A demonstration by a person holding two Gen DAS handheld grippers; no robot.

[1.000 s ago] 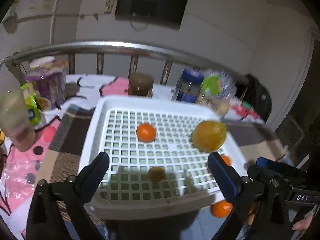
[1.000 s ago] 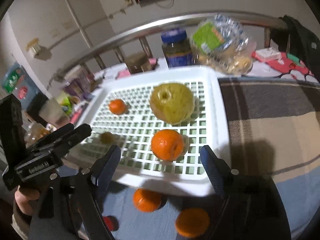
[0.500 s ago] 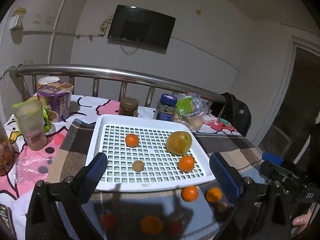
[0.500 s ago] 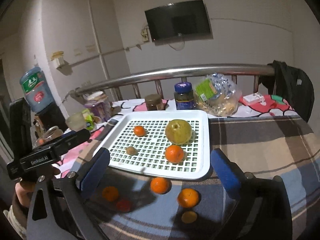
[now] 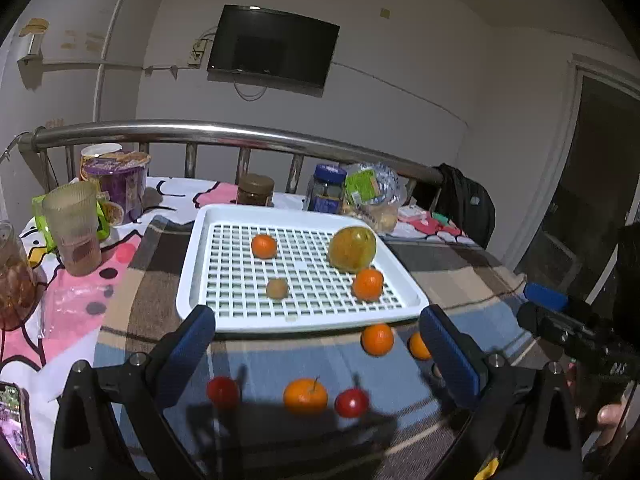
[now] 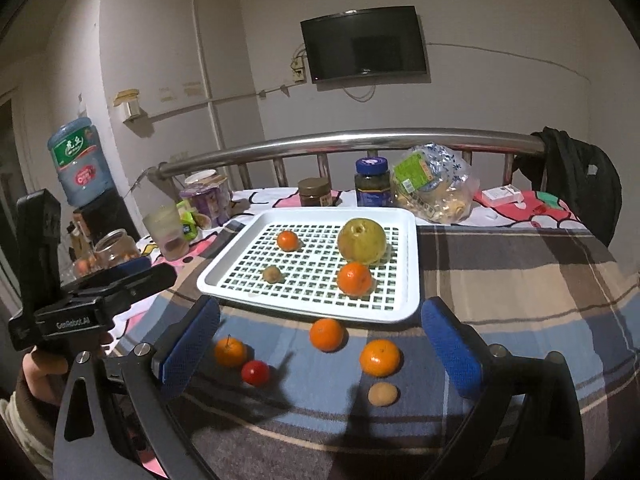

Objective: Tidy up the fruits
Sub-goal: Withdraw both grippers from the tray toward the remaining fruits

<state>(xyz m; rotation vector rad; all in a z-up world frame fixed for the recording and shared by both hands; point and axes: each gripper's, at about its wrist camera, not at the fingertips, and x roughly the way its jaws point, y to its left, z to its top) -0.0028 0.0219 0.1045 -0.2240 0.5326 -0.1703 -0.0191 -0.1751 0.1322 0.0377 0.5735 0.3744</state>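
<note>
A white slotted tray (image 5: pixel 188 280) (image 6: pixel 408 264) lies on the checked blanket. It holds a large yellow-green fruit (image 6: pixel 362 240), two oranges (image 6: pixel 354 279) (image 6: pixel 288 240) and a small brown fruit (image 6: pixel 272 274). In front of the tray, loose on the blanket, lie three oranges (image 6: pixel 327 334) (image 6: pixel 380 357) (image 6: pixel 230 352), a red fruit (image 6: pixel 255 372) and a small tan fruit (image 6: pixel 383 394). The left wrist view shows a second red fruit (image 5: pixel 352 402). My left gripper (image 5: pixel 316 328) and right gripper (image 6: pixel 320 316) hover short of the tray, both open wide and empty.
Jars (image 6: pixel 372 182), a bagged snack (image 6: pixel 432 188), cups (image 5: pixel 76 228) and a purple tub (image 5: pixel 116 180) crowd the back and left by a steel rail (image 6: pixel 360 138). A phone (image 5: pixel 12 428) lies near left. A dark bag (image 6: pixel 576 184) hangs at the right.
Both grippers have drawn back and up from the tray, bringing the loose fruit on the blanket into view. The right jaws have spread wider, and the orange between them stays in the tray.
</note>
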